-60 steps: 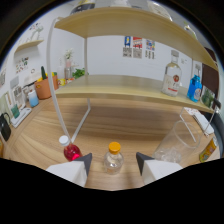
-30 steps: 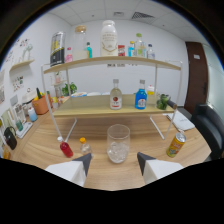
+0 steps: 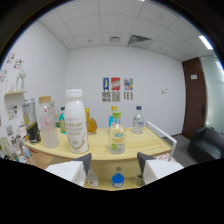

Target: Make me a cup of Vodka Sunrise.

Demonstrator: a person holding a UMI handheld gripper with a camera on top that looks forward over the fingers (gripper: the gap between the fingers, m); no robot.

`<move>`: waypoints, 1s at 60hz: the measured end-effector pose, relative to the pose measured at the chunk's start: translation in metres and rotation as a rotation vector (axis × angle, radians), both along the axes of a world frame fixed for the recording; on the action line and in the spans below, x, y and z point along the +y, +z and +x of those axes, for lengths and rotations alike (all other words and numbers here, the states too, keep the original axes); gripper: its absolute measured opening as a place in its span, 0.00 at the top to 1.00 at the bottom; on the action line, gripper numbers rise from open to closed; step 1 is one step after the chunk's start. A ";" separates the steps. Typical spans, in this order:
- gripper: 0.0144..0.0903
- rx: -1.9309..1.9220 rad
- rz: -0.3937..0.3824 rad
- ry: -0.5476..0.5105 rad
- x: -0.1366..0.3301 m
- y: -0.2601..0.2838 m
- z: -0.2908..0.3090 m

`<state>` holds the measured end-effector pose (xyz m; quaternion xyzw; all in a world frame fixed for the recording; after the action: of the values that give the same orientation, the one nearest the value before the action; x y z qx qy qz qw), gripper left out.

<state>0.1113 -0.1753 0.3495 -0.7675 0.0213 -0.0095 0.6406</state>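
Beyond the spread, empty claw [image 3: 114, 167]: one white bottle [image 3: 76, 128]; one clear bottle [image 3: 117, 138]; one shelf [image 3: 150, 146].

Even, bright light from a ceiling panel [image 3: 206, 42]; soft overall blur, bottles [image 3: 75, 127] lacking crisp edges. Fisheye bending curves the walls; a black vignette rings the scene.

Office room, tiled ceiling [image 3: 120, 25], wall posters [image 3: 115, 89], bottle shelf [image 3: 100, 148]
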 end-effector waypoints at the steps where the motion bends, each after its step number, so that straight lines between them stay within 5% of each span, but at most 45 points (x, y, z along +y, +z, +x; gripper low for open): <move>1: 0.06 -0.002 0.007 0.001 0.005 0.004 0.001; 7: 0.08 -0.011 0.028 0.006 0.038 0.019 0.007; 12: 0.20 -0.013 0.013 0.010 0.058 0.020 0.009; 24: 0.70 0.001 -0.018 0.005 0.074 0.016 0.010; 50: 0.72 0.049 0.034 0.025 0.019 0.038 0.013; 60: 0.72 0.067 0.036 0.022 -0.025 -0.006 0.012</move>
<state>0.1231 -0.1999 0.3440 -0.7559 0.0345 0.0235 0.6534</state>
